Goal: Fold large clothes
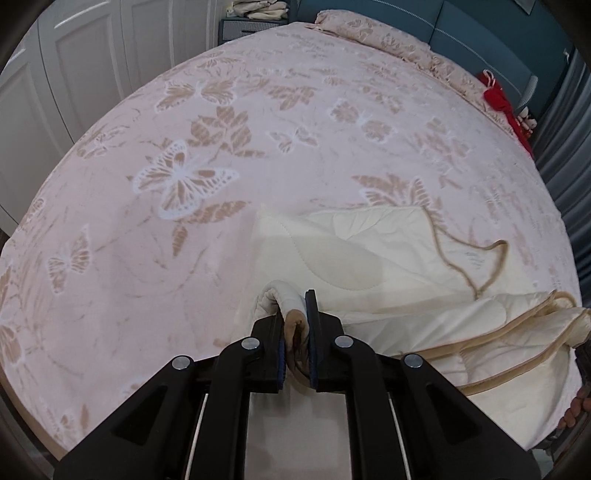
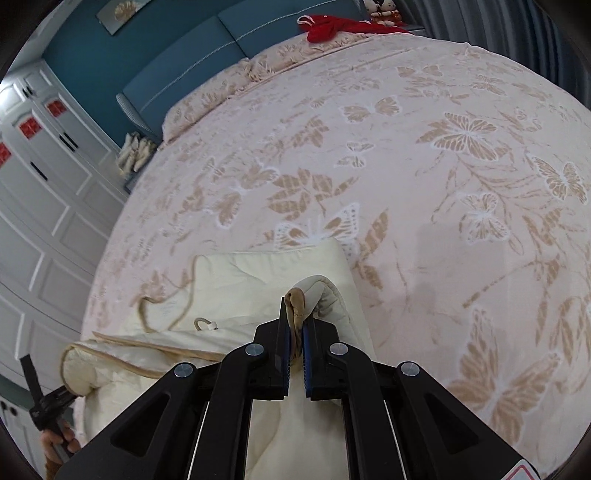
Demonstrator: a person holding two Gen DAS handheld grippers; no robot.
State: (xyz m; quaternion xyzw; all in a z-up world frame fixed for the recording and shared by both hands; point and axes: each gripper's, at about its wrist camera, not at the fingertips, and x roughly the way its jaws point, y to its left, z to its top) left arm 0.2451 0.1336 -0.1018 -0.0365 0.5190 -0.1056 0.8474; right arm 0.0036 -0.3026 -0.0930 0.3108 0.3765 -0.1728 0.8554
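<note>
The left tongs point(image 1: 295, 314) were clamped on a tan-bound corner of the cream quilted padded garment point(image 1: 369, 258). The right tongs point(image 2: 295, 317) likewise gripped a tan-edged fold of it. The garment lay at the near edge of the bed with the pink butterfly-patterned bedspread point(image 1: 258, 110), its long axis running between the two tongs along that edge. Only the right wrist view showed the left tongs' handle in a hand point(image 2: 55, 439) and a small loop cord. Beyond, the bedspread lay open up to the red cloth point(image 2: 332, 26) by the teal headboard point(image 2: 184, 62).
</note>
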